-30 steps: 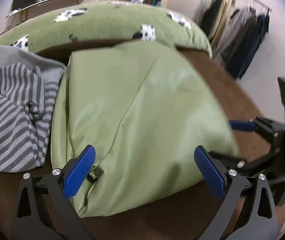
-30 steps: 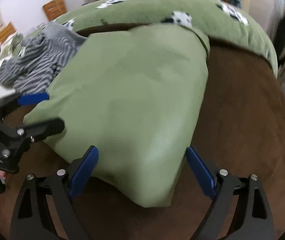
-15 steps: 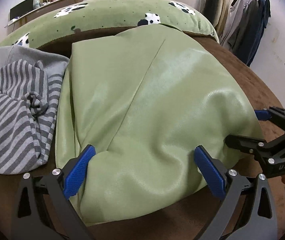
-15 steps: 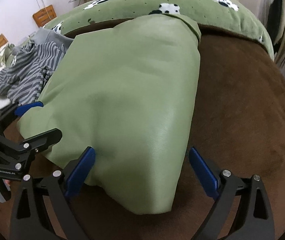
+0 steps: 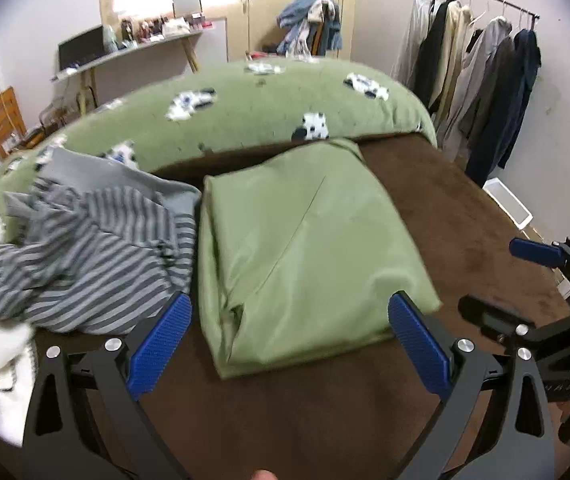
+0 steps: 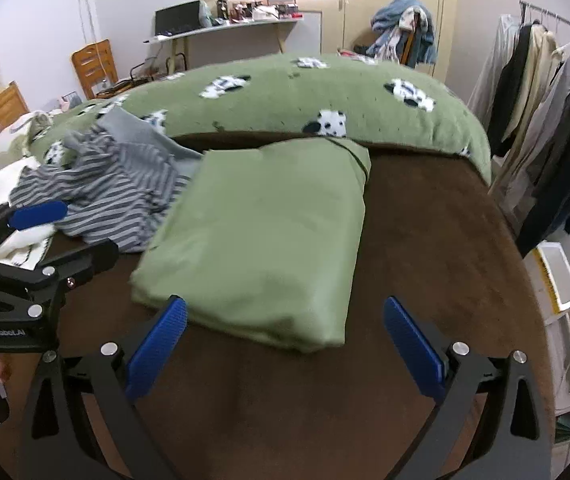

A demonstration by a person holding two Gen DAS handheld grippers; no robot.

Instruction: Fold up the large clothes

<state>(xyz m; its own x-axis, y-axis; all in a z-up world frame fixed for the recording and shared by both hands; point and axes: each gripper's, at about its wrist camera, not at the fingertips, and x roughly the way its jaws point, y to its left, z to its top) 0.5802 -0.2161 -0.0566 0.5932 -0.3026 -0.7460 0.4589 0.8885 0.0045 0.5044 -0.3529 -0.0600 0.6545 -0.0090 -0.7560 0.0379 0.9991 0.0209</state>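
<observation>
Your green garment (image 5: 305, 248) lies folded; both grippers (image 5: 289, 344) (image 6: 281, 344) hang released, empty. The striped one (image 5: 85, 248) is left.

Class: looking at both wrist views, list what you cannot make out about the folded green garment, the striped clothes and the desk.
- Folded green garment: what kind of garment it is; the folds hide it in both views.
- Striped clothes: one piece or several; crumpled and blurred.
- Items on the desk: too small and backlit by the window.

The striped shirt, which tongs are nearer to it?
Left. The left tongs hang open beside the striped shirt; the right tongs hang open across the green folded cloth from it.
</observation>
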